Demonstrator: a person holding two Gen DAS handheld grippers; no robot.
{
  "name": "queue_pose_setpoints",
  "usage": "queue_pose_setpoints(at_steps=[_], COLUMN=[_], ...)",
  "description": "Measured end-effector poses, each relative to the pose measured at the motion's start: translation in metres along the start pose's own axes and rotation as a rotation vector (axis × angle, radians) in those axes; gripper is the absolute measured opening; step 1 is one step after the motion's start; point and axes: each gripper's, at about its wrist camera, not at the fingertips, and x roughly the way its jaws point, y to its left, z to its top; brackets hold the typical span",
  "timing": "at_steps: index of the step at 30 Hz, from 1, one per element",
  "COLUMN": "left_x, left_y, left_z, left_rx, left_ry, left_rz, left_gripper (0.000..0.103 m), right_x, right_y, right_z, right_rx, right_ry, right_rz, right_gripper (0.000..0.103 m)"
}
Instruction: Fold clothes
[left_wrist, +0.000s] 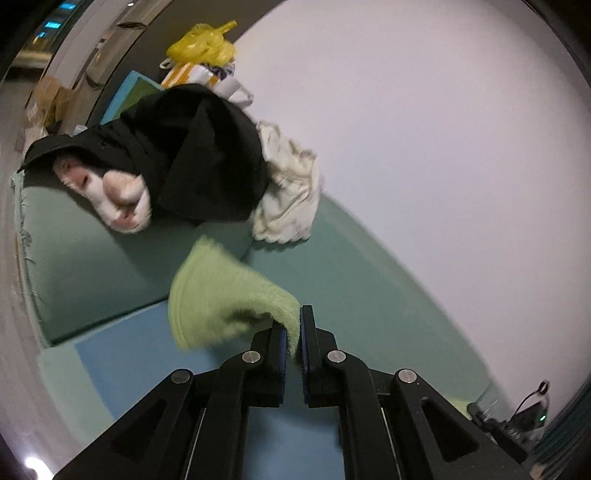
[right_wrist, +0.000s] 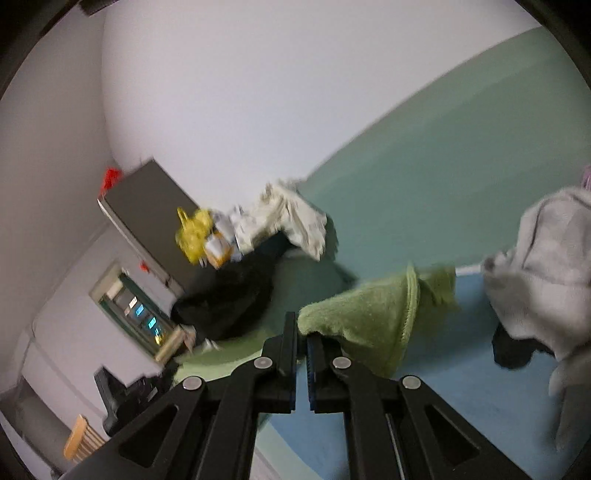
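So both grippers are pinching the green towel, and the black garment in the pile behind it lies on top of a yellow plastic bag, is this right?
Not quite. The left gripper and right gripper do both pinch the green towel. But the black garment does not lie on the yellow plastic bag; the bag sits behind it, uncovered, as the left wrist view shows.

Left claw (left_wrist: 293, 328) pinching green towel (left_wrist: 221, 295) corner above blue mat (left_wrist: 122, 362)

grey garment (right_wrist: 546, 273) cut off at right edge; black pile (right_wrist: 229, 299) blurred.
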Motion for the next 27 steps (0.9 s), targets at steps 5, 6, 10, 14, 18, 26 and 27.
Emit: queue_pose_setpoints(at_steps=[5, 6, 10, 14, 18, 26, 27], left_x=[0.043, 0.046, 0.054, 0.046, 0.039, 0.027, 0.026], left_y=[0.09, 0.11, 0.186, 0.21, 0.21, 0.082, 0.063], left_z=[-0.081, -0.1, -0.175, -0.202, -0.204, -0.213, -0.214], left_rx=[-0.069, -0.112, -0.348, -0.407, -0.414, 0.255, 0.352], left_ry=[0.234, 0.29, 0.463, 0.518, 0.607, 0.488, 0.464], left_rz=[0.171, 0.195, 0.33, 0.393, 0.518, 0.457, 0.435], left_gripper=[0.006, 0.006, 0.006, 0.006, 0.041, 0.064, 0.064], right_x=[0.033, 0.04, 0.061, 0.062, 0.062, 0.047, 0.042], right_y=[-0.053, -0.069, -0.139, -0.169, -0.162, -0.158, -0.161], right_z=[-0.073, -0.093, -0.198, -0.248, -0.25, -0.255, -0.256], right_rx=[0.076, 0.107, 0.301, 0.453, 0.431, 0.39, 0.399], right_ry=[0.208, 0.263, 0.555, 0.635, 0.612, 0.631, 0.629], right_rz=[-0.097, -0.128, -0.296, -0.318, -0.309, -0.321, -0.32], right_gripper=[0.004, 0.004, 0.004, 0.004, 0.004, 0.018, 0.02])
